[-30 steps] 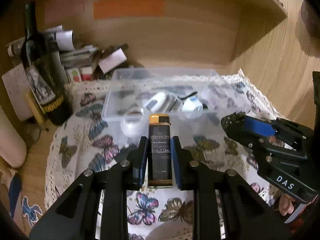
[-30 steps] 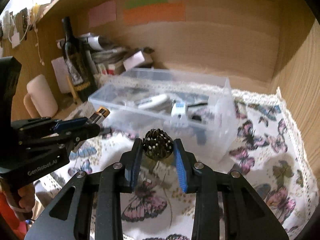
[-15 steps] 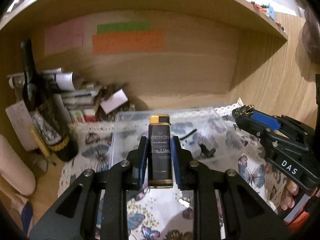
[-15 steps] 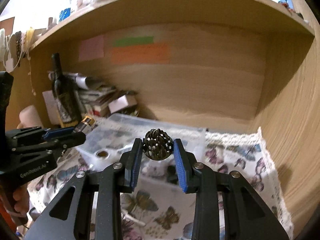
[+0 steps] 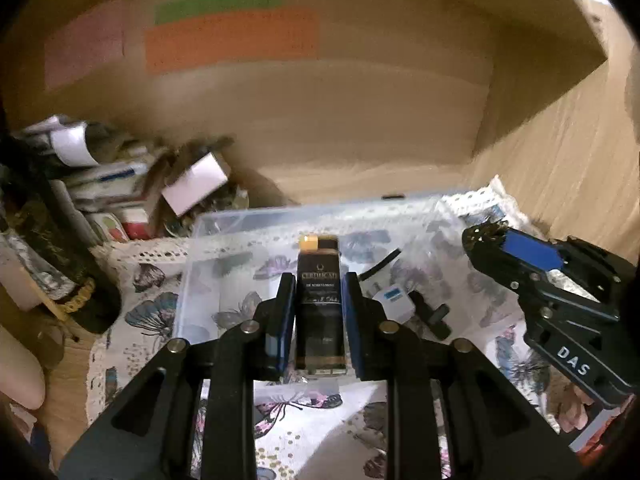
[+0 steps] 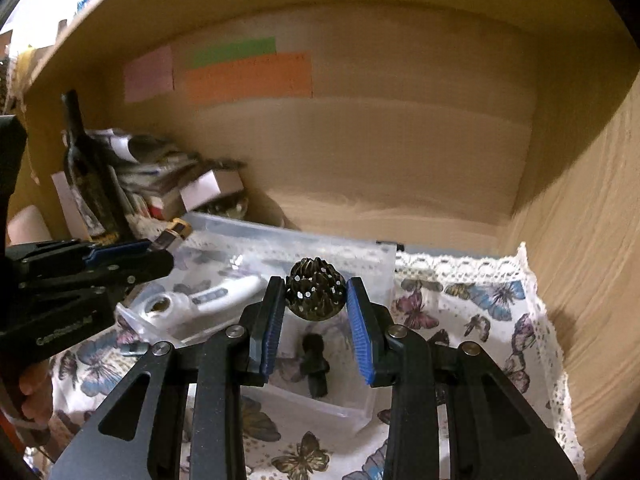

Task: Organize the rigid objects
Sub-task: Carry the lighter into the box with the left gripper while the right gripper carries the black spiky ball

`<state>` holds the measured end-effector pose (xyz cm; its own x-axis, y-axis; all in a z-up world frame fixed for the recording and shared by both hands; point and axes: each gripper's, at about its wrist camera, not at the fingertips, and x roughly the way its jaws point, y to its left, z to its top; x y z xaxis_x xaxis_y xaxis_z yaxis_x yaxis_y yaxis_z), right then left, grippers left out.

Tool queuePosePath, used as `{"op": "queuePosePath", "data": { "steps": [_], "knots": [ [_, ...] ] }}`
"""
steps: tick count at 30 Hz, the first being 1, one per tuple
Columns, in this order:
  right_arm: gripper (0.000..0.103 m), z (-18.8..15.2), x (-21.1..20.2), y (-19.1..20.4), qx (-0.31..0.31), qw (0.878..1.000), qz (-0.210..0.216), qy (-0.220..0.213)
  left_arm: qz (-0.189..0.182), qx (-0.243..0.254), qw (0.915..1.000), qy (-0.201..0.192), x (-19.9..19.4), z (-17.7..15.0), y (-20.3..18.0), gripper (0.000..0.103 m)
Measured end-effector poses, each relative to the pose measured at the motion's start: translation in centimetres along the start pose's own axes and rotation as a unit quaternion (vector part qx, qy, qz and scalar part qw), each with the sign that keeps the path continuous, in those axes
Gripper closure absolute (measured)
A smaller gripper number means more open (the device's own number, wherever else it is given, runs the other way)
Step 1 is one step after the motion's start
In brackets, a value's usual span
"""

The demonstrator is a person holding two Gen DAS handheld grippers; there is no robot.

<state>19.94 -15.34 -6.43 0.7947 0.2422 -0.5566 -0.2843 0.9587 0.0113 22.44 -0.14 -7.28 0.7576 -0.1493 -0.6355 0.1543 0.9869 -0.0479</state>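
Observation:
My left gripper [image 5: 319,312] is shut on a black rectangular lighter-like case [image 5: 319,304] with gold trim and "Certificate" lettering, held over the clear plastic bin [image 5: 280,220]. My right gripper [image 6: 316,304] is shut on a dark metal openwork ball [image 6: 315,294], held above the bin's near right part [image 6: 352,408]. The bin holds a white thermometer-like device [image 6: 224,294], a white ring-shaped part [image 6: 162,306], a white-blue plug [image 5: 394,300] and a black clip [image 6: 316,364]. The right gripper shows in the left wrist view [image 5: 480,240]; the left gripper shows in the right wrist view [image 6: 160,252].
A dark wine bottle [image 6: 86,168] and a pile of papers and small boxes [image 5: 132,184] fill the back left corner. A butterfly-print lace cloth [image 6: 472,312] covers the shelf floor. Wooden walls close the back and right side [image 6: 580,220].
Both grippers tilted up and then came down again toward the bin, each keeping its object. The bin now sits nearer below both grippers than half a second ago.

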Motion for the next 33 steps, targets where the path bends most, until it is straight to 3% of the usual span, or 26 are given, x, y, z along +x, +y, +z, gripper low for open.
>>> {"op": "queuePosePath", "data": {
  "steps": [11, 17, 20, 24, 28, 33],
  "knots": [
    [0.074, -1.1, 3.5, -0.3, 0.003, 0.999, 0.007, 0.053, -0.016, -0.009, 0.9987, 0.048, 4.0, -0.8, 0.6, 0.082],
    [0.074, -1.5, 4.2, 0.1, -0.005, 0.998, 0.015, 0.068, -0.019, -0.008, 0.9989, 0.042, 3.1, -0.7, 0.4, 0.081],
    [0.071, -1.4, 3.8, 0.2, -0.008, 0.998, 0.015, 0.064, -0.018, -0.012, 0.9992, 0.033, 2.2, -0.6, 0.7, 0.072],
    [0.059, -1.1, 2.8, 0.3, -0.006, 0.999, 0.015, 0.049, -0.010, -0.018, 0.9997, 0.011, 0.5, -0.5, 1.3, 0.057],
    [0.058, -0.7, 1.2, 0.6, -0.006, 0.999, 0.018, 0.027, 0.004, -0.019, 0.9997, -0.015, -1.7, -0.3, 2.0, 0.044],
    [0.048, -0.6, -1.0, 1.1, -0.007, 1.000, 0.025, 0.001, 0.027, -0.021, 0.9984, -0.046, -4.5, -0.6, 3.2, 0.031]
  ]
}}
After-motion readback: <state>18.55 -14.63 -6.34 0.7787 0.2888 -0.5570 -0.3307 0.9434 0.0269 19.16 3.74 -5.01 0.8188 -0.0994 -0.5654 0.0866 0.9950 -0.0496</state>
